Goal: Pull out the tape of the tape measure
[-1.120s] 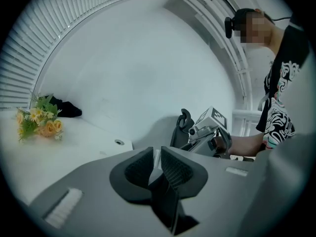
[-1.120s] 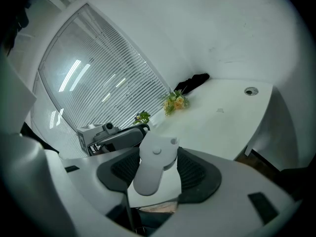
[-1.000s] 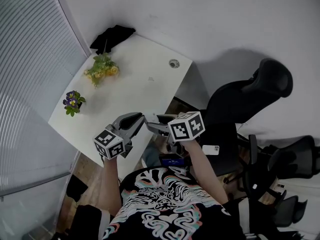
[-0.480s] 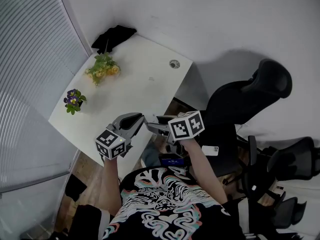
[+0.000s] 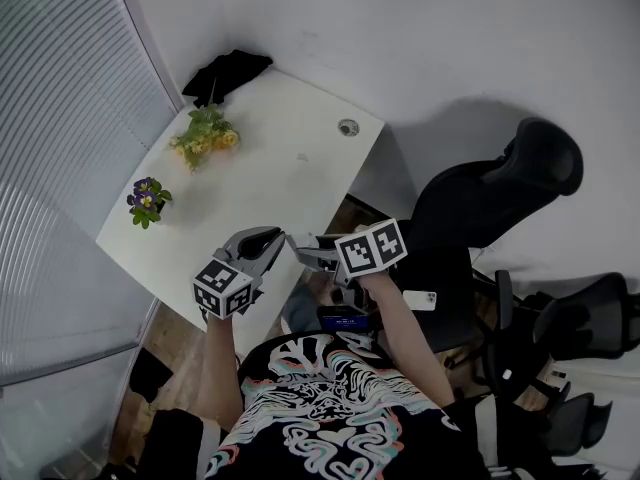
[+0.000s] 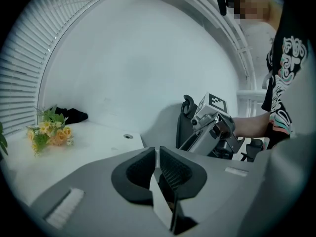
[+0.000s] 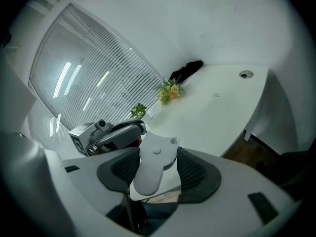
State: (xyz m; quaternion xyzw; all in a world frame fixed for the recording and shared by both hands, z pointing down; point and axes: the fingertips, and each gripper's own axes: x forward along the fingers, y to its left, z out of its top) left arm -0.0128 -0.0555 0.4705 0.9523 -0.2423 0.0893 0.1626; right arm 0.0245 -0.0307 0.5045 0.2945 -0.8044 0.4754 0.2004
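A white tape measure [image 7: 155, 154] sits upright between the pads of my right gripper [image 7: 157, 176], which is shut on its body. In the left gripper view a thin pale strip of tape [image 6: 160, 201] runs between the pads of my left gripper [image 6: 158, 166]. Those jaws have just been closing and now pinch the strip. In the head view the left gripper [image 5: 268, 245] and the right gripper [image 5: 305, 251] meet tip to tip over the desk's near corner, in front of the person's chest. The tape measure itself is hard to make out there.
The white desk [image 5: 290, 168] carries yellow flowers [image 5: 205, 136], a small purple plant [image 5: 147, 203], a black cloth [image 5: 228, 73] at the far end and a cable hole [image 5: 348, 127]. A black office chair [image 5: 490, 198] stands at the right, and window blinds [image 5: 60, 118] run along the left.
The left gripper's marker cube has edged slightly to the right and rolled a little. Both grippers otherwise stay where they were, tips together.
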